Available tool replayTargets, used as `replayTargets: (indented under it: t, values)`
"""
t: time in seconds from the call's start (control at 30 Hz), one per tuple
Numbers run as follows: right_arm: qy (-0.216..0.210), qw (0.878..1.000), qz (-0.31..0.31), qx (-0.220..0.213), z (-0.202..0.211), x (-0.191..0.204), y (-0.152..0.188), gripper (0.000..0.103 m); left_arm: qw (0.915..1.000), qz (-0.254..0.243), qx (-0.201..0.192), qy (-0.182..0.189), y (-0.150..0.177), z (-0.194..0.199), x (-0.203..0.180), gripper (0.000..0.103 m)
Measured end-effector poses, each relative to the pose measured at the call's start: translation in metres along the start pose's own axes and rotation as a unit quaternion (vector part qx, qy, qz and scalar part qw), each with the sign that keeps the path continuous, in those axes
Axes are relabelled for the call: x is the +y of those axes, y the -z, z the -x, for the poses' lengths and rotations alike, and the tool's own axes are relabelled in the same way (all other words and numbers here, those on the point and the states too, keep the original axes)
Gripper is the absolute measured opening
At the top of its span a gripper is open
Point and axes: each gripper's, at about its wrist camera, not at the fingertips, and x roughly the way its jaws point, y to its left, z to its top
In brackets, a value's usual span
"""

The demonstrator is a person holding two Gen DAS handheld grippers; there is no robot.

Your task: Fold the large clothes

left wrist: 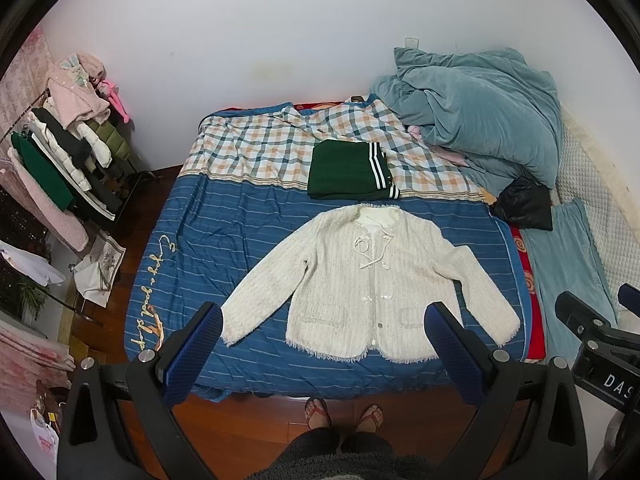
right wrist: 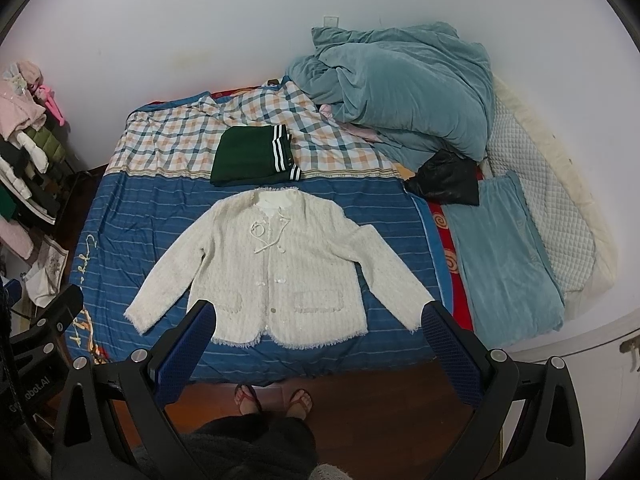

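Note:
A cream tweed jacket (left wrist: 372,284) (right wrist: 276,268) lies flat and face up on the blue striped bedspread (left wrist: 224,240) (right wrist: 132,216), sleeves spread out to both sides, hem toward the near edge of the bed. Behind its collar rests a folded dark green garment with white stripes (left wrist: 348,170) (right wrist: 252,156). My left gripper (left wrist: 324,316) is held high above the near bed edge, open and holding nothing. My right gripper (right wrist: 320,316) hovers at the same height to its right, also open and holding nothing. Part of the right gripper's body (left wrist: 600,336) shows in the left wrist view.
A rumpled teal duvet (left wrist: 476,116) (right wrist: 400,92) and a black bag (left wrist: 524,202) (right wrist: 448,178) fill the bed's far right. A teal folded cloth (right wrist: 504,256) lies at the right side. A clothes rack (left wrist: 60,148) stands left. A person's sandalled feet (left wrist: 344,416) are on the wooden floor.

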Motion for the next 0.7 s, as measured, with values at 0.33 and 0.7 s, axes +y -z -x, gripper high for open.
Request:
replayTargets:
  t: [0.33, 0.7]
  values:
    - [0.001, 1.000, -0.004, 0.000, -0.005, 0.004, -0.011, 0.103, 1.0000, -0.003, -0.002, 0.006, -0.006, -0.006, 0.003, 0.103]
    - [-0.004, 0.999, -0.038, 0.002, -0.024, 0.005, -0.006, 0.103, 0.9991, -0.017, -0.037, 0.011, -0.005, -0.024, 0.016, 0.103]
